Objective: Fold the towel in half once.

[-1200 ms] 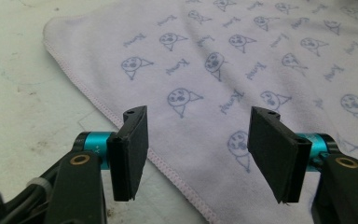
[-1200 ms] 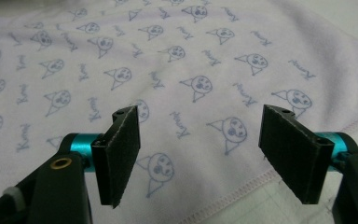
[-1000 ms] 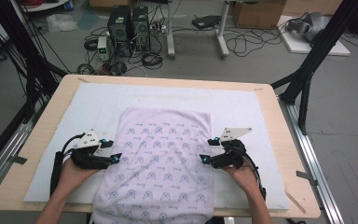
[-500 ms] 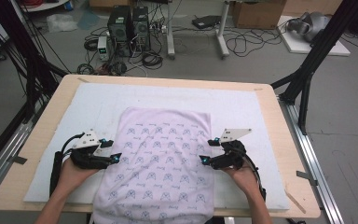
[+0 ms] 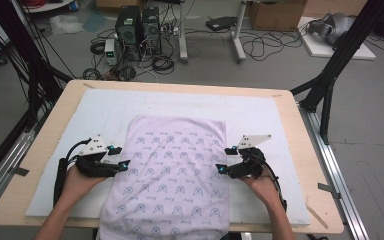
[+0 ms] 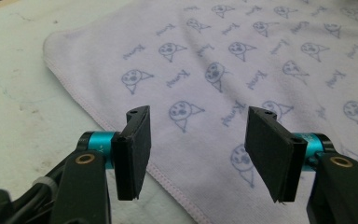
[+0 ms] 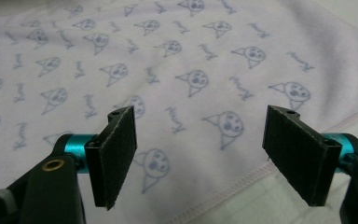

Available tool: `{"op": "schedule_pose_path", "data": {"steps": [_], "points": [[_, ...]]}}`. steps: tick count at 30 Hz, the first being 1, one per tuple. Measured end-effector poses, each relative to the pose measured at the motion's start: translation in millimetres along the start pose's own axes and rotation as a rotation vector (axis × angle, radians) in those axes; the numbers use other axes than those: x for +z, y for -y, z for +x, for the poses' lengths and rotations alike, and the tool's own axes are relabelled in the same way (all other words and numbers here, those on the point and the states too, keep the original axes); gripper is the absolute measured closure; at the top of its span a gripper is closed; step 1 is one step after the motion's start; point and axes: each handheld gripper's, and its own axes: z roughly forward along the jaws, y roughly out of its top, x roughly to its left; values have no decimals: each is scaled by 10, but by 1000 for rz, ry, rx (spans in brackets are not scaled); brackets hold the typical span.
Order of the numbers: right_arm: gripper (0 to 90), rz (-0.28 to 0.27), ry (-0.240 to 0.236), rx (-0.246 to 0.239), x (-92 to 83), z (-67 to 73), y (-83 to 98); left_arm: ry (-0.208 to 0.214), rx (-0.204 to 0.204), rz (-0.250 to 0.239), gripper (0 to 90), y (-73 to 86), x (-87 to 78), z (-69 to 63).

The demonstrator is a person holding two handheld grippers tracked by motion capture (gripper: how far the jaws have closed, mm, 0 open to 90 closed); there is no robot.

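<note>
A pale lilac towel point(image 5: 170, 170) printed with small blue faces lies flat on the white mat, its near end hanging over the table's front edge. My left gripper point(image 5: 122, 162) sits at the towel's left edge, pointing inward. In the left gripper view its jaws point(image 6: 199, 114) stand apart over the stitched hem of the towel point(image 6: 223, 56); they have just been closing a little, with nothing pinched between them. My right gripper point(image 5: 221, 167) is at the towel's right edge. Its pads point(image 7: 200, 112) stand wide over the hem of the towel point(image 7: 168, 46), gripping nothing.
The white mat point(image 5: 260, 115) covers most of the wooden table point(image 5: 310, 150). Black frame struts rise at both sides. On the floor beyond the far edge are computer towers point(image 5: 137, 25) and cables.
</note>
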Motion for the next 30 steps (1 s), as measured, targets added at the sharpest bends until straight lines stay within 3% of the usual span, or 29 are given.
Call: {"op": "schedule_pose_path", "data": {"steps": [8, 13, 15, 16, 17, 18, 19, 25, 28, 30], "points": [[270, -5, 27, 52, 61, -333, -201, -33, -51, 1, 466, -221, 122, 279], [332, -8, 41, 41, 43, -532, -415, -57, -66, 21, 514, -463, 250, 504], [370, 29, 53, 31, 76, -659, -532, -78, -61, 41, 550, -608, 348, 641], [370, 29, 53, 31, 76, -659, -532, -78, -61, 41, 560, -608, 348, 641], [396, 39, 64, 35, 103, -734, -584, -83, -76, 42, 566, -653, 435, 730], [401, 41, 71, 37, 124, -774, -598, -83, -76, 42, 573, -653, 435, 730], [408, 45, 83, 40, 150, -810, -603, -80, -99, 57, 574, -639, 528, 835], [468, 74, 120, 64, 318, -953, -516, -106, -133, 109, 580, -506, 745, 959], [498, 96, 139, 102, 432, -1043, -431, -150, -132, 145, 548, -458, 847, 960], [511, 105, 147, 98, 487, -1062, -408, -170, -151, 148, 555, -443, 891, 965]]}}
